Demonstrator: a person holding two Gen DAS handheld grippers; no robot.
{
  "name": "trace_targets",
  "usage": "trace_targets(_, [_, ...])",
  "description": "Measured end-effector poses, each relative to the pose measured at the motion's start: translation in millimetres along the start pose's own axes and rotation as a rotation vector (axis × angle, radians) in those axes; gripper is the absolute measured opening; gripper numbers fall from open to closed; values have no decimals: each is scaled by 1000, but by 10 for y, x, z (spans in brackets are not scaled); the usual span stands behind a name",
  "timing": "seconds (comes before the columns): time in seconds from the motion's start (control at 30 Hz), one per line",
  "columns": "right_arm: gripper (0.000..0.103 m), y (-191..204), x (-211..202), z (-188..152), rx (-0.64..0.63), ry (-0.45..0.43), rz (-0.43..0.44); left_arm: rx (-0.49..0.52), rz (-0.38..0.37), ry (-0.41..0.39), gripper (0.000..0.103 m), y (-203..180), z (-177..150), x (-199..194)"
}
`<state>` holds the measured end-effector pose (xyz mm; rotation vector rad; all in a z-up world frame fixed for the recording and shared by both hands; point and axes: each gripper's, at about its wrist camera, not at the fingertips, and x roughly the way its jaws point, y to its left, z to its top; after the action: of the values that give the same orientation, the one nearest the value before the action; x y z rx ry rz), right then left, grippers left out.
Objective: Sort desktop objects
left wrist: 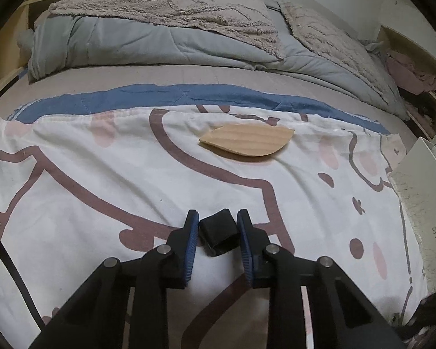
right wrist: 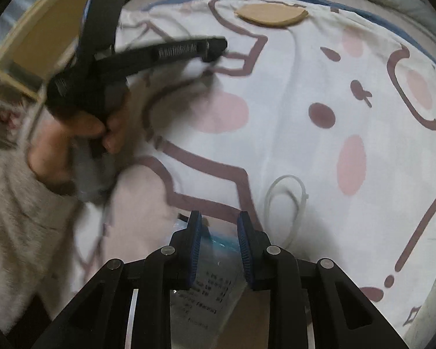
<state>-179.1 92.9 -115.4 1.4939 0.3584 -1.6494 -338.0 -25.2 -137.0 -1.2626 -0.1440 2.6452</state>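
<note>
Blue-padded fingers of the left gripper [left wrist: 218, 226] sit either side of a small black block [left wrist: 219, 231] on the printed sheet [left wrist: 72, 168]; the pads look just beside its faces, and I cannot tell whether they press it or a gap remains. If they only bracket it, a lift would likely leave the block behind or tip it on the soft bedding. Farther off, centre-right, lies a leaf-shaped wooden tray [left wrist: 248, 140], probably the drop spot; it rests on a fold, so a block set near its edge might slide off.

From the right view, the right gripper [right wrist: 219, 232] hangs with jaws apart over a clear printed bag [right wrist: 206, 279], not gripping it. Thin plastic could slip or crumple between closing pads. A white cable tie [right wrist: 286, 200] lies just right of the fingers and could snag.
</note>
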Motion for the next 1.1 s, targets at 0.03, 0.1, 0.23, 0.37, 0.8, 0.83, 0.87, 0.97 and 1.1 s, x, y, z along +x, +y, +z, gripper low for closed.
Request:
trace_targets(0.03, [26,-12,-56,39,11,-19,9,1,-2,1,27,7,-8,-9])
trace_targets(0.1, [26,-39,-204,184,18,-86,-4,-8,-4,9,27,25,-45,-45])
trace_targets(0.23, [26,-129,-352,580,63,-197,-40,-4,-49,34,27,3,-171,-169])
trace_targets(0.37, [26,-214,-371,1096,117,-283,-82,19,-108,59,27,-58,-332,-384])
trace_targets(0.8, [26,-177,101,2051,131,-357,-257,-26,-244,176,27,-120,-888,-972])
trace_targets(0.83, [26,-171,152,2103,117,-356,-270,-33,-238,183,27,-87,-943,-985])
trace_targets(0.87, [26,-181,204,2125,113,-349,-276,-39,-235,188,27,-59,-974,-983])
trace_targets(0.97, [26,-222,342,2144,115,-307,-289,-58,-216,186,27,34,-1051,-1008])
trace_targets(1.1, [26,-133,404,1868,50,-259,-281,-49,-186,169,27,85,-1056,-1059])
